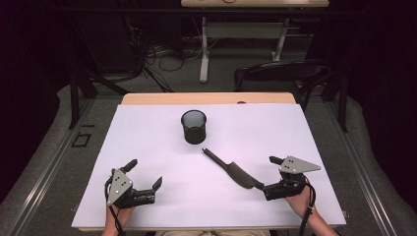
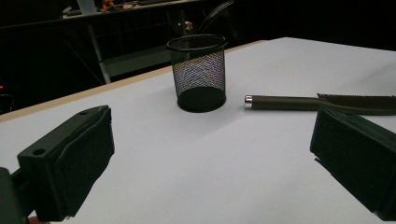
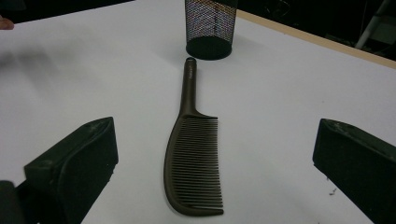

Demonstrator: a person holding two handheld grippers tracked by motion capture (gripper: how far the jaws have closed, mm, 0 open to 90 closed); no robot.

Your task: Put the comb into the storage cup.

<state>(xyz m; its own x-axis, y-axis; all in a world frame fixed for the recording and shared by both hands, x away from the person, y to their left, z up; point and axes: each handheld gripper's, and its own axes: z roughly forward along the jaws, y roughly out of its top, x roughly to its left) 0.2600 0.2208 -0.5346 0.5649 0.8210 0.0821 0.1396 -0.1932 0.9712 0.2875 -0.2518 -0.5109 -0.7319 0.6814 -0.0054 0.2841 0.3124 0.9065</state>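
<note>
A dark brown comb (image 1: 230,168) lies flat on the white table (image 1: 147,132), its handle pointing toward a black mesh cup (image 1: 193,126) that stands upright behind it. My right gripper (image 1: 266,173) rests at the front right, open, with the toothed end of the comb (image 3: 194,163) just ahead of its jaws and nothing between them. My left gripper (image 1: 145,173) sits at the front left, open and holding nothing. From there the mesh cup (image 2: 198,72) stands ahead and the comb (image 2: 322,102) lies to the right.
A wooden strip (image 1: 206,98) runs along the table's far edge. A dark chair (image 1: 282,73) stands behind the table at the right. Desk legs and cables (image 1: 162,54) lie on the floor beyond.
</note>
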